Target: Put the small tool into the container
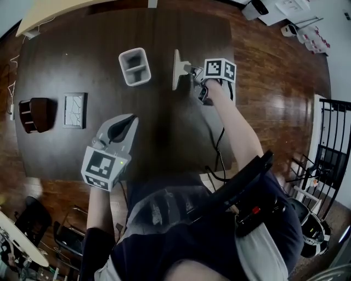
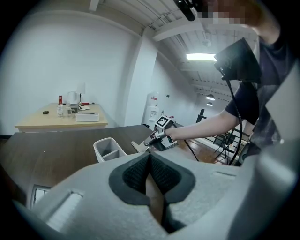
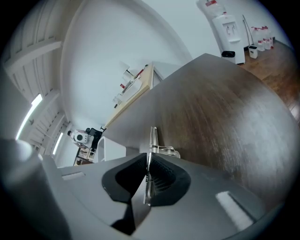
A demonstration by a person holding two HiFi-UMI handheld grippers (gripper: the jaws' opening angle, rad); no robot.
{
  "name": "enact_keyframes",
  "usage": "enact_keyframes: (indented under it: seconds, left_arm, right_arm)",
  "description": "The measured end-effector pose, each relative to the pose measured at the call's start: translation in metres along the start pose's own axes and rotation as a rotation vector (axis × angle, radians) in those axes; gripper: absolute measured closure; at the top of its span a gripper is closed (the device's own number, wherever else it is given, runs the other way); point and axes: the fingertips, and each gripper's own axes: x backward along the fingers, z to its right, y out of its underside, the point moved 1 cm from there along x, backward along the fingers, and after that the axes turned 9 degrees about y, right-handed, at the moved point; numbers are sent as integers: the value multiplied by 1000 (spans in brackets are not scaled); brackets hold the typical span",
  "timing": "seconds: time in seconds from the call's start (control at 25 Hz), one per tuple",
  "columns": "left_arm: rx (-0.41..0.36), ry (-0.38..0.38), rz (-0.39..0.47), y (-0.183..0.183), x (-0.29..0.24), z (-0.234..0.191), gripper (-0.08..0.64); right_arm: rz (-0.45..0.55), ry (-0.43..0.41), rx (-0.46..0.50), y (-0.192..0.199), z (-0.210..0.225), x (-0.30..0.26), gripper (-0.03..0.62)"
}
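Observation:
The small tool (image 1: 179,68), a thin pale blade with a metal clip, stands on edge on the dark table (image 1: 82,55), just right of the white two-compartment container (image 1: 134,67). My right gripper (image 1: 196,73) is shut on the tool's metal end. In the right gripper view the blade (image 3: 153,138) sticks out from between the closed pads, with the container (image 3: 111,148) to its left. My left gripper (image 1: 125,123) hovers over the near middle of the table, shut and empty. From the left gripper view the container (image 2: 108,149) lies ahead, with the tool (image 2: 139,146) beside it.
A dark brown holder (image 1: 35,114) and a grey square tray (image 1: 74,110) sit at the table's left. A black cable (image 1: 219,144) trails off the right front edge. Wooden floor lies to the right, and a pale table (image 1: 71,10) stands behind.

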Motion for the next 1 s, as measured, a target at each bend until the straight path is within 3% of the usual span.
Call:
enact_keyframes:
  seconds: [0.08, 0.48, 0.8, 1.0]
  left_arm:
    - [0, 4, -5, 3, 0, 5, 558]
    - [-7, -10, 25, 2, 9, 24, 558]
    - [6, -35, 48, 7, 21, 21, 558]
    - [24, -55, 65, 9, 27, 12, 558]
  right_arm:
    - [4, -27, -15, 3, -3, 5, 584]
    - [75, -54, 97, 5, -19, 38, 588]
    - [178, -290, 265, -17, -117, 62, 588]
    - [256, -379, 385, -32, -172, 64, 588]
